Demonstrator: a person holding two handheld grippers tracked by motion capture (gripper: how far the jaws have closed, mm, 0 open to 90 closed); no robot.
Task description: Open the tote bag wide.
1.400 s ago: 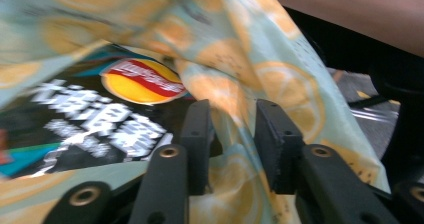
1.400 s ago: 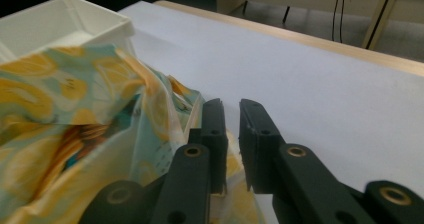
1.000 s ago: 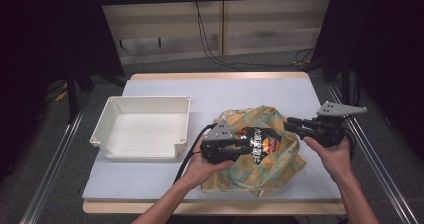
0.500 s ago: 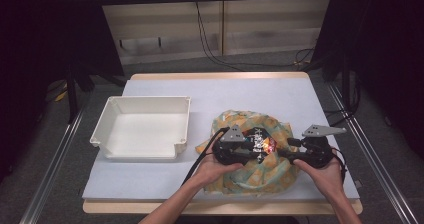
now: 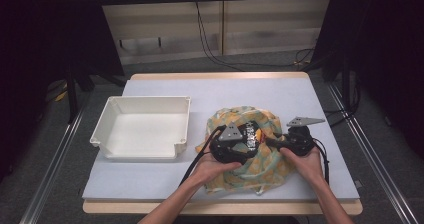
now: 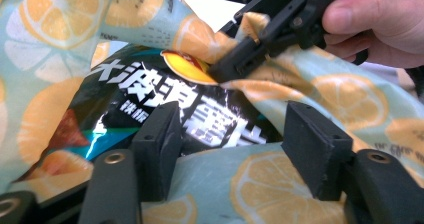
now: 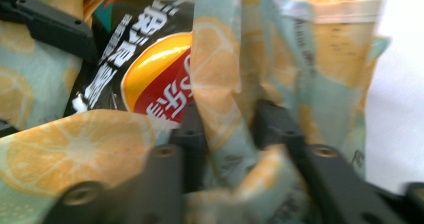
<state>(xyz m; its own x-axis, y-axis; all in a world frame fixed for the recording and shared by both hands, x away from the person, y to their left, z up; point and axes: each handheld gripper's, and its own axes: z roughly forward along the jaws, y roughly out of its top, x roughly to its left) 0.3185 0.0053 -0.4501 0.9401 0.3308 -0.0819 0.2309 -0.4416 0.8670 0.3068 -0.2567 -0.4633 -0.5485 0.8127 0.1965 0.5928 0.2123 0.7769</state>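
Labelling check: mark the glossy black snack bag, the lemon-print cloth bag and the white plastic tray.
glossy black snack bag (image 6: 200, 116), left gripper view, printed front.
lemon-print cloth bag (image 5: 272, 164), high view, lower panel.
white plastic tray (image 5: 145, 153), high view, front wall.

The black snack bag (image 6: 165, 119) has big white Chinese letters on its front; they look like 大波浪 and more, and some are hidden by the lemon cloth (image 6: 280, 189). Under the big letters, on the left, stand two small white signs that may read 铁板, but they are too small to be sure. In the right gripper view the same bag (image 7: 150, 69) shows the white letters again beside a red and yellow badge with white writing, cut off by the cloth (image 7: 80, 154), and tiny grey print on a cloth fold near the top is too blurred to read.
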